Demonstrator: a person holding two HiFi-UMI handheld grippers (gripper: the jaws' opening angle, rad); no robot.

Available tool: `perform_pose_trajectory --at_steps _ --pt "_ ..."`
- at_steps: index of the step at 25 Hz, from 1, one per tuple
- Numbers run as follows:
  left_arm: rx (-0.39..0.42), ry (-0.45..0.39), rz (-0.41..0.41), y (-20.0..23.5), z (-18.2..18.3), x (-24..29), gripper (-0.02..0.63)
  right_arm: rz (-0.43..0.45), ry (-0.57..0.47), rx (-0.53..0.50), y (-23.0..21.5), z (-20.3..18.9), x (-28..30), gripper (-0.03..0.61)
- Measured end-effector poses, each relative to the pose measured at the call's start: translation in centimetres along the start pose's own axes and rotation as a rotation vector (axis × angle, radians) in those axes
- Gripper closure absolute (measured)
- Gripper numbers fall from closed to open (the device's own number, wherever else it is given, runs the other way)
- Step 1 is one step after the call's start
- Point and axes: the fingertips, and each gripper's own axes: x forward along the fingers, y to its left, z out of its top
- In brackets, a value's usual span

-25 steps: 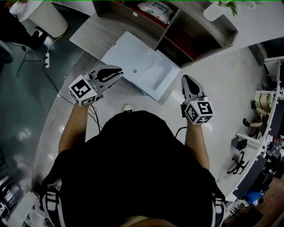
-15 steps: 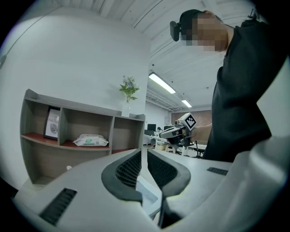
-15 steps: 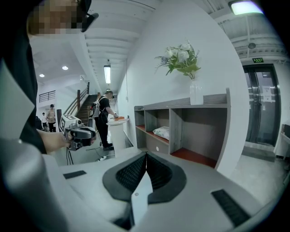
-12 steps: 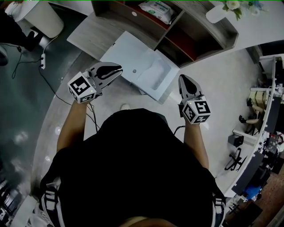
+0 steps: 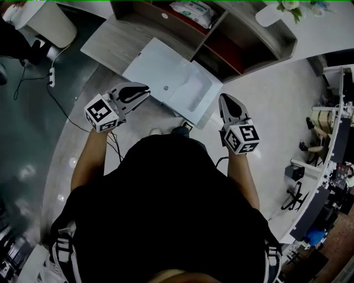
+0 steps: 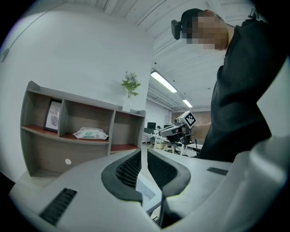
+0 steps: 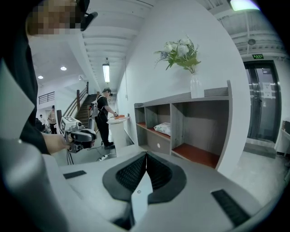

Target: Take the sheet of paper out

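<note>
A white printer-like box (image 5: 166,77) stands low in front of me, with a shallow recess in its right part (image 5: 194,91). I cannot make out a loose sheet of paper. My left gripper (image 5: 146,88) hovers at the box's near left edge, jaws shut and empty, as the left gripper view (image 6: 141,152) confirms. My right gripper (image 5: 223,97) hangs just off the box's near right corner. Its jaws meet at the tips (image 7: 146,155) with nothing between them. Neither gripper touches the box.
Behind the box is a grey shelf unit (image 5: 243,33) holding a wipes pack (image 5: 191,14), with a flower vase (image 5: 276,11) on top. A power strip and cable (image 5: 51,77) lie on the floor at left. A person (image 7: 103,115) stands far off by a round table.
Both grippers have sunk slightly and edged closer to the white box, the right one more than the left. The jaws of both stayed shut.
</note>
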Motion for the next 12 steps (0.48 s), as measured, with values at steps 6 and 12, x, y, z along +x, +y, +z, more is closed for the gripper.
perform_pose_trajectory --at_steps 6,12 --pt "0.028 0.009 0.011 0.5 1.0 1.7 0.578 0.018 -0.009 0.013 -1.3 -0.4 0.6 0.566" --pt "0.035 0.03 0.026 1.1 1.5 3.6 0.578 0.043 -0.006 0.017 -3.6 -0.4 1.8 0.566"
